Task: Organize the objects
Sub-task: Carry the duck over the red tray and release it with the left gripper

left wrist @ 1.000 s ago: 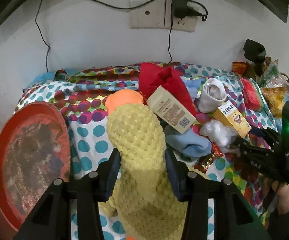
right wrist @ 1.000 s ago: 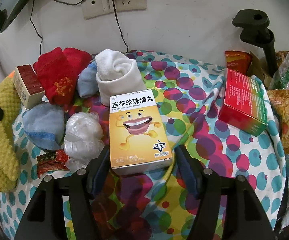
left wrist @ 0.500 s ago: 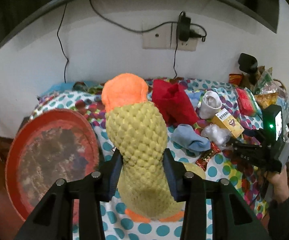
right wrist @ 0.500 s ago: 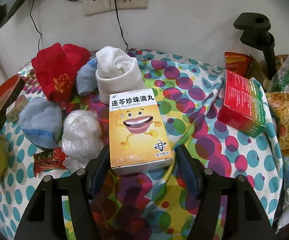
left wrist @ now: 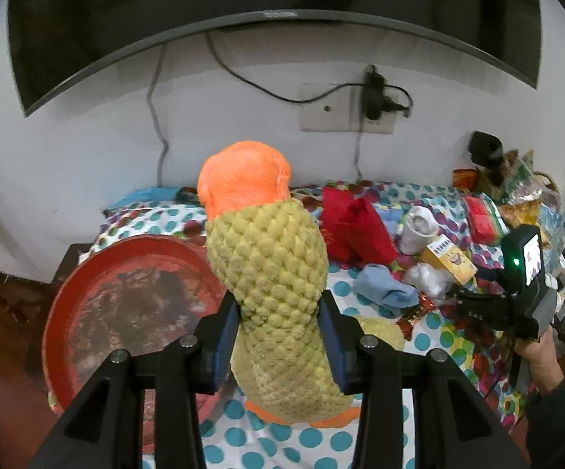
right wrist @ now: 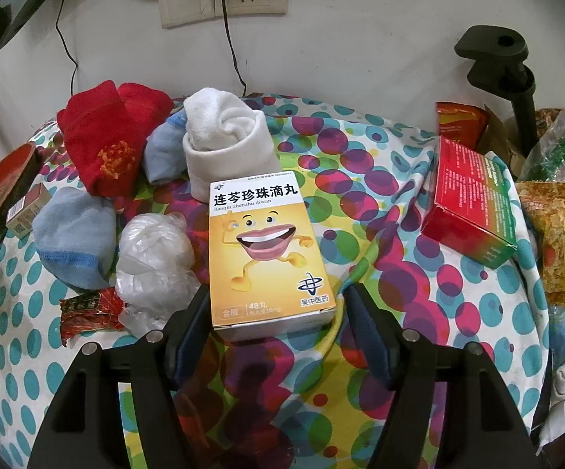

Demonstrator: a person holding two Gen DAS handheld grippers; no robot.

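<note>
A: How far along does the tidying look?

B: Early. The left gripper (left wrist: 278,346) has its pads pressed into the sides of the yellow plush toy (left wrist: 270,273), whose orange end stands up clear of the spotted cloth (left wrist: 157,219). The toy hangs beside the red tray (left wrist: 98,273), which shows nothing in it.

A: And the other hand?

B: The right gripper (right wrist: 272,326) sits low over the cloth with the near end of the yellow medicine box (right wrist: 266,254) between its jaws. The jaws are opening, and a gap shows on each side, so the box lies flat on the cloth, not gripped.

A: So what is left?

B: Nearly everything, by the look of it. The red socks (right wrist: 110,140), the white rolled sock (right wrist: 223,136), two blue socks (right wrist: 75,234), the crumpled plastic bag (right wrist: 153,262), a small red packet (right wrist: 88,312), the red box (right wrist: 474,211) and a small carton (right wrist: 28,211) by the tray edge lie scattered.

A: Any sorted pile?

B: None that can be seen. The snack bags (right wrist: 564,234) at the right edge are heaped, but whether that is deliberate cannot be told. Judging from this, the toy is probably the first item bound for the tray.
</note>
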